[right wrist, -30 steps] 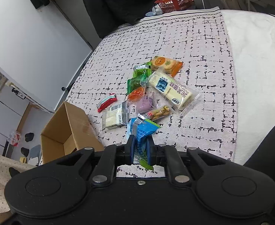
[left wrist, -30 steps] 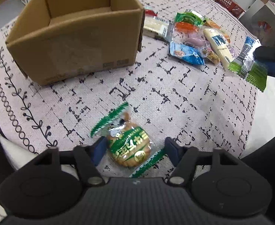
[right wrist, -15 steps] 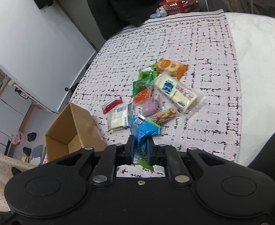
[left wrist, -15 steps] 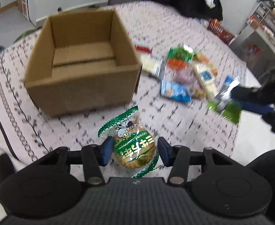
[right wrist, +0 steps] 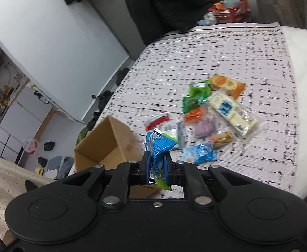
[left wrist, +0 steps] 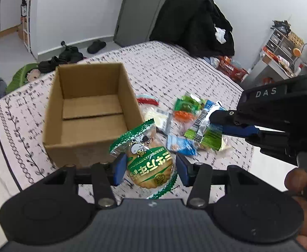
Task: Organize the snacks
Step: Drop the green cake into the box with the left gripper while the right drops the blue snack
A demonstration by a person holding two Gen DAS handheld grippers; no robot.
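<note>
My left gripper (left wrist: 149, 169) is shut on a round cookie in a clear green-edged wrapper (left wrist: 148, 164) and holds it up in front of the open, empty cardboard box (left wrist: 90, 113). My right gripper (right wrist: 156, 168) is shut on a blue and green snack packet (right wrist: 158, 148); it shows in the left wrist view (left wrist: 220, 124), to the right of the box above the snack pile. Several loose snacks (right wrist: 212, 113) lie on the patterned cloth beside the box (right wrist: 109, 145).
The pink patterned cloth (left wrist: 174, 69) covers a bed. A dark chair with black clothes (left wrist: 193, 19) and a red basket (right wrist: 230, 11) stand beyond it. Shoes lie on the floor (left wrist: 69, 54) behind the box. A white mattress edge (right wrist: 306, 84) is on the right.
My left gripper closed on the cookie and lifted it off the cloth toward the box. My right gripper carried its packet left, nearer the box.
</note>
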